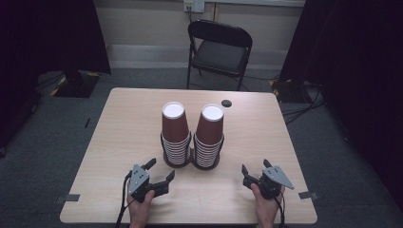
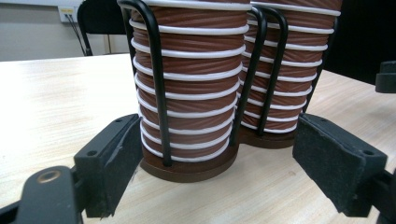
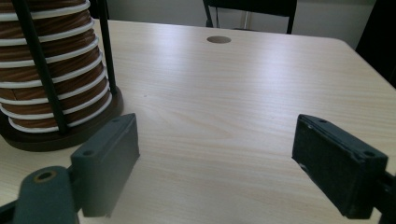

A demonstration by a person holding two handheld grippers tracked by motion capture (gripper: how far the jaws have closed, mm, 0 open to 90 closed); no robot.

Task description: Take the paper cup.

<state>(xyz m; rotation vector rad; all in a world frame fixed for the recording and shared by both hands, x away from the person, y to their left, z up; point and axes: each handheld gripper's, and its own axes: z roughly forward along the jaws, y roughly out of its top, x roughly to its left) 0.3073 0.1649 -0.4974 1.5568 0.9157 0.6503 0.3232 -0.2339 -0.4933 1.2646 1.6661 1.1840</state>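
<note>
Both grippers, left (image 1: pixel 160 172) and right (image 1: pixel 254 168), are held open and empty near two cup stacks (image 1: pixel 175 135) (image 1: pixel 209 137) at mid-table. Black wire racks (image 2: pixel 156 84) are made plain in the left gripper view.

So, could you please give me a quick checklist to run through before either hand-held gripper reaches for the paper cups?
1. Left hand-held gripper open, nothing between jaws: ok.
2. Right hand-held gripper open, nothing held: ok.
3. Two stacks of brown ribbed paper cups upright in the black wire holder: ok.
4. Light wooden table bare between grippers and cups: ok.
5. Top cups loose enough to lift: cannot tell.
</note>
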